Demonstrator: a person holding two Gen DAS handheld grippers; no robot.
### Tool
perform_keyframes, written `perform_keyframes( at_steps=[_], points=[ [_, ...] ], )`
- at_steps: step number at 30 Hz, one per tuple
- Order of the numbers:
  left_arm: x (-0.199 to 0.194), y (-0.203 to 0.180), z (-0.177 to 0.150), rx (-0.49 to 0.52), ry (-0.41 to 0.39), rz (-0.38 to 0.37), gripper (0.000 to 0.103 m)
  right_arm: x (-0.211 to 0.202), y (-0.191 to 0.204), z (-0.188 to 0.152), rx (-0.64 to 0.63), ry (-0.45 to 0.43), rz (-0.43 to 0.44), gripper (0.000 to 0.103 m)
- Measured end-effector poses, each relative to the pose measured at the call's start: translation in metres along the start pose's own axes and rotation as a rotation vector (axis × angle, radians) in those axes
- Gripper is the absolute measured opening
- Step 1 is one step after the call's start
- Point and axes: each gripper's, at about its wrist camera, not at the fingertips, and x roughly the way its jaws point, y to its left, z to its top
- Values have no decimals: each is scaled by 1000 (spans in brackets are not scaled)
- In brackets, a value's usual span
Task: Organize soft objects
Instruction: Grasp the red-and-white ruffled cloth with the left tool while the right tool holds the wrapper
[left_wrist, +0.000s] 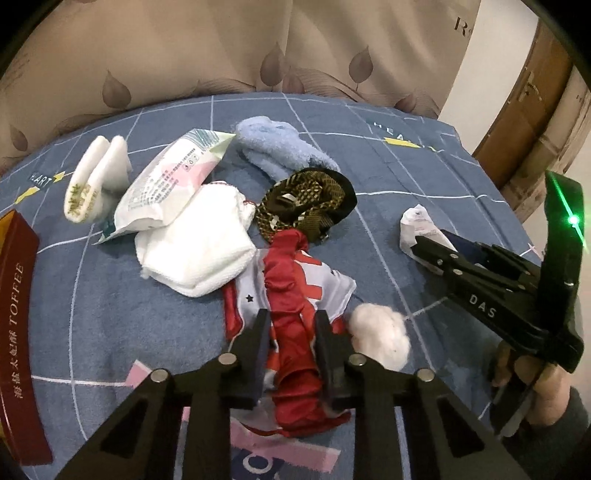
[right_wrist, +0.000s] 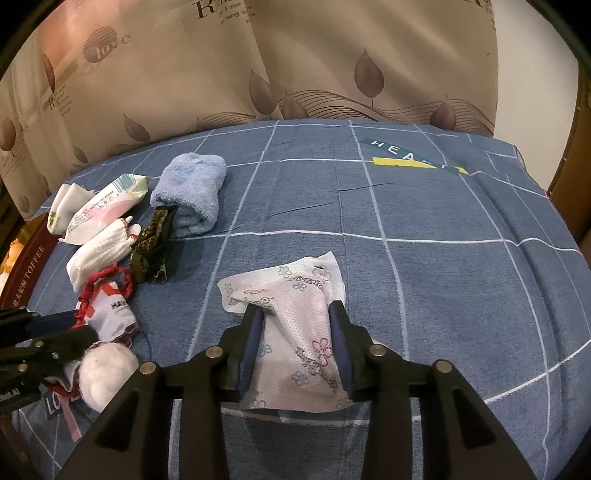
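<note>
Two hand-held grippers are at work over the blue checked bed (right_wrist: 424, 206), and parts of each are hard to read. In the left wrist view, the left hand-held gripper (left_wrist: 291, 325) sits bottom centre, its jaws pinched together on the red and white cloth (left_wrist: 291, 295); the cloth's near end is lost under the black frame. At right in that frame the right hand-held gripper (left_wrist: 428, 247) pokes in, a hand (left_wrist: 543, 391) gripping its handle at the lower right edge, cut off by the frame.

In the right wrist view, the floral tissue packet (right_wrist: 295, 332) lies lower centre between the right gripper's jaws. The pads seem only to flank it, not squeeze — hard to be sure from this angle — so call them apart.

Around the red cloth: a cotton ball (left_wrist: 380, 339) just beside it at lower right, a white folded cloth (left_wrist: 199, 251) touching it at upper left, a patterned strap bundle (left_wrist: 310, 199) above, a blue towel (left_wrist: 280, 147) farther up, a wipes pack (left_wrist: 170, 181) and white pads (left_wrist: 96, 177) at upper left. A maroon toffee box (left_wrist: 18, 295) is clipped by the left edge.
</note>
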Motion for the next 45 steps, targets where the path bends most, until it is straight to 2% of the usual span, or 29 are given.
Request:
perform_keyframes(
  at_steps=[4,6,8,10,21,31,45],
  points=[
    [-9,-2,-3,20,-9,-4,18,0,0,0,1,0,2,36],
    [-14,-4,-5,25,-13,-11,18,0,1,0,-2,2,7,40],
    [-19,-5,-7,35,-17,-6,18,3,3,0,-13,18,4,51],
    [-22,-5,-8,41,-20,-9,18,6,7,0,-31,29,-16,52],
    [-50,6,-13,36,-56,-15,18,6,7,0,-34,30,-17,53],
    [-70,10,-20,71,-88,-4,18,6,8,0,-37,31,-22,53],
    [-100,37,-15,57,-141,69,17,6,9,0,-37,31,-27,53]
  ],
)
